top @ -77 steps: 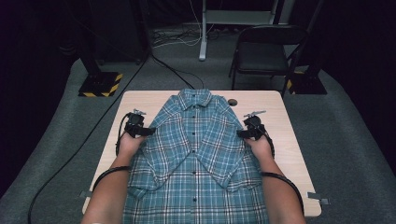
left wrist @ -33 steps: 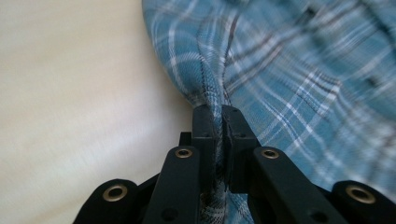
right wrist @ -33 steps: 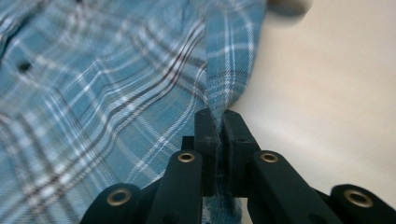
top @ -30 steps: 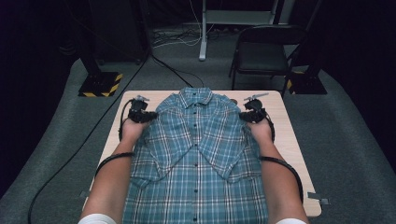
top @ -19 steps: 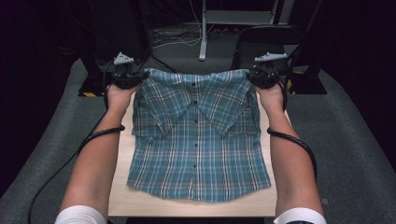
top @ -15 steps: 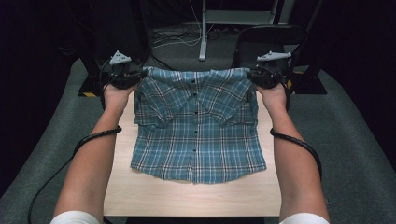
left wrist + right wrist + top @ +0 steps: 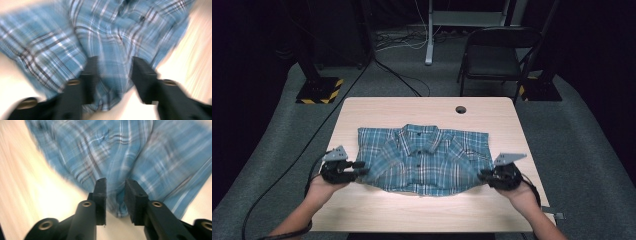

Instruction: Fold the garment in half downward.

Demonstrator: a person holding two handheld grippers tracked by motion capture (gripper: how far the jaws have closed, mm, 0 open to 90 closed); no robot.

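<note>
Shirt [image 7: 424, 159], blue plaid, folded into a wide band across the middle of the tabletop [image 7: 422, 107], collar up and toward the far side, button placket running down the centre. Lower edge bunched and slightly lifted at both near corners, where the cloth stretches toward the grippers. Small dark hole in the tabletop beyond the shirt, well apart from it.

Left hand-held gripper [image 7: 358, 166] at the shirt's near left corner, low over the wood, hand behind it coming in from the bottom edge. Jaws just been opening; in the left gripper view, spread apart with a fold of plaid cloth [image 7: 112, 75] lying between them, pads not pressing on it. Picture blurred, so no finer detail of the contact.

Right hand-held gripper [image 7: 484, 176] at the near right corner, likewise low, grey plate on top. Jaws just been opening too; in the right gripper view, a narrow gap between the pads, with a bunched tip of shirt [image 7: 116, 202] inside that gap and cloth loose rather than pinched.

Beyond the tabletop: black chair [image 7: 494, 60] on grey carpet, cables trailing across the floor, yellow-and-black striped base [image 7: 319, 90] at far left.
</note>
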